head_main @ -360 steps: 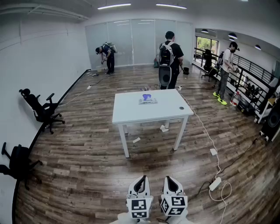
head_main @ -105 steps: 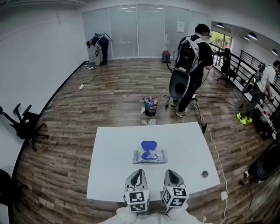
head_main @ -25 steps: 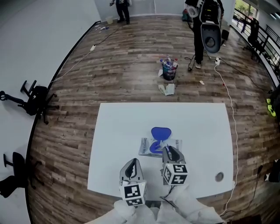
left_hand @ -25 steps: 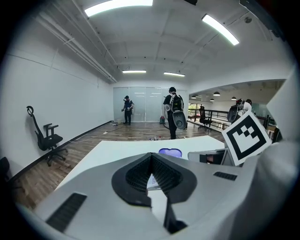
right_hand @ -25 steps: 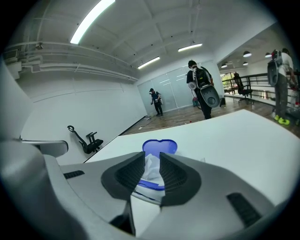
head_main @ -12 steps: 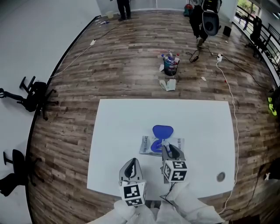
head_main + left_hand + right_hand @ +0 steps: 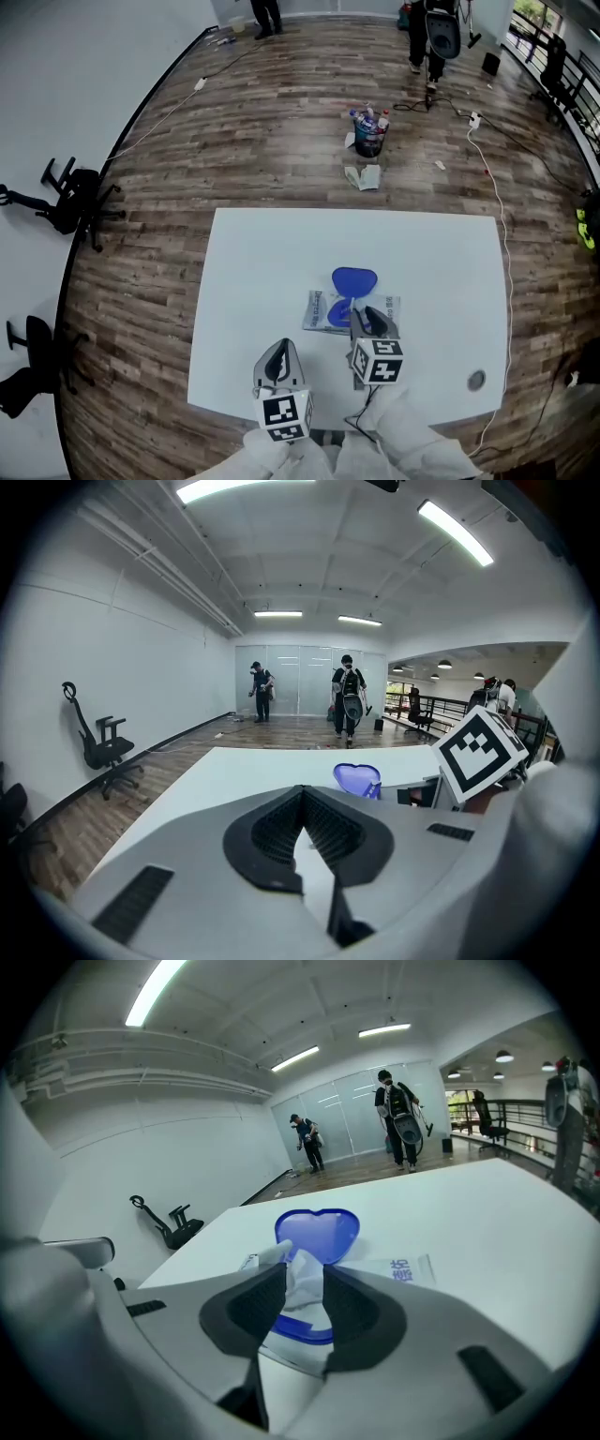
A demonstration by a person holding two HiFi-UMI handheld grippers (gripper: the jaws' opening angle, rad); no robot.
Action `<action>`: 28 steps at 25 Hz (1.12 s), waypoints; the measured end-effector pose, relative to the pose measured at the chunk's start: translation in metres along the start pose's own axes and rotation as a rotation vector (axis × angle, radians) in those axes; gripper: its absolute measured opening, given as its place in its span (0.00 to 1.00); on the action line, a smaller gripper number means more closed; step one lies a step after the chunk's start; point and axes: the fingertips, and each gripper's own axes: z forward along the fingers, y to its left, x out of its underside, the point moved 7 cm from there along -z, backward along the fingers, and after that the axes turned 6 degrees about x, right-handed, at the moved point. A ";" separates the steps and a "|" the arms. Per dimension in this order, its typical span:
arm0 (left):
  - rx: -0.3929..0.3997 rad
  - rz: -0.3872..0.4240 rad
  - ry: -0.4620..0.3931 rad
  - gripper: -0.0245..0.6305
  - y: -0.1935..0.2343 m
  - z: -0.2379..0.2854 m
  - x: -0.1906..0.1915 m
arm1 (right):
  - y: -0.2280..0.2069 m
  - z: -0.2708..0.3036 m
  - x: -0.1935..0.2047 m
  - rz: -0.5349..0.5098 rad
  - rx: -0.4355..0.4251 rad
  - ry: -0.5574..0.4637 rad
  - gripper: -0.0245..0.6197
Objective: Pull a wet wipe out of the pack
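Two grippers are over the near part of the white table [image 7: 262,253]. The right gripper [image 7: 367,319] is at the pack of wet wipes [image 7: 317,309], which lies flat near the middle of the table, a little toward the person. The blue heart-shaped lid [image 7: 354,279] of the pack is open and stands up on its far side. A white wet wipe [image 7: 302,1274] sticks up as a tuft from the opening.

The jaws of the right gripper have just been opening and now stand apart, one on each side of this tuft. The wipe is between the pads, but they do not seem to squeeze it.

The left gripper [image 7: 278,349] is to the left of the right one and closer to the near table edge, apart from the pack. Its jaws are together at the tips, with nothing between them.

A small round object [image 7: 476,380] lies on the table near its right near corner. On the wooden floor beyond the table stands a bucket with bottles [image 7: 367,134], with a crumpled cloth [image 7: 364,176] just beside it. A black office chair [image 7: 70,199] is by the left wall.
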 end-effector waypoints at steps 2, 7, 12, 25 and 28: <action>-0.003 -0.003 0.001 0.04 0.002 0.000 0.000 | 0.001 0.002 -0.001 -0.005 -0.002 0.011 0.21; -0.010 -0.011 0.007 0.04 0.006 0.000 0.003 | 0.006 0.007 0.000 -0.037 -0.005 0.051 0.21; -0.011 -0.017 0.008 0.04 0.008 0.001 0.005 | 0.008 0.011 0.002 -0.066 0.004 0.074 0.21; -0.013 -0.025 0.020 0.04 0.014 0.001 0.010 | 0.014 0.015 0.005 -0.107 0.031 0.095 0.20; -0.011 -0.028 0.020 0.04 0.013 0.000 0.011 | 0.016 0.014 0.005 -0.109 0.035 0.096 0.18</action>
